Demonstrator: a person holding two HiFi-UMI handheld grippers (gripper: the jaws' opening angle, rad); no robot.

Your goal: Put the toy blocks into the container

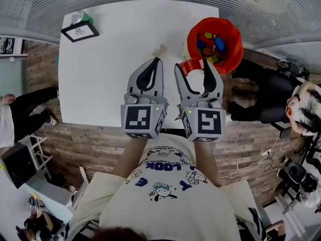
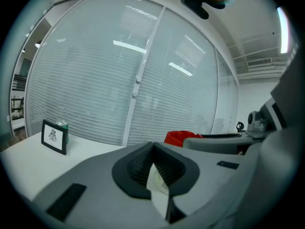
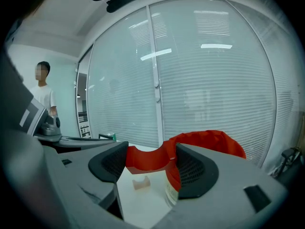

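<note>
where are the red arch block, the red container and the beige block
red arch block (image 3: 147, 162): right gripper view, front face
red container (image 1: 233, 36): head view, bare inner wall
beige block (image 3: 141, 184): right gripper view, its middle

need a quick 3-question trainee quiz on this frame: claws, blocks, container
1. True or false: the left claw is gripping a blue block.
2. The red arch block is: A) clamped in the right claw; B) lying on the floor; C) already dropped in with the other blocks.
3. Fill in: the pale block lies on the ____, outside the red container.

Key
1. False: its jaws are together with nothing between them.
2. A
3. table
</note>
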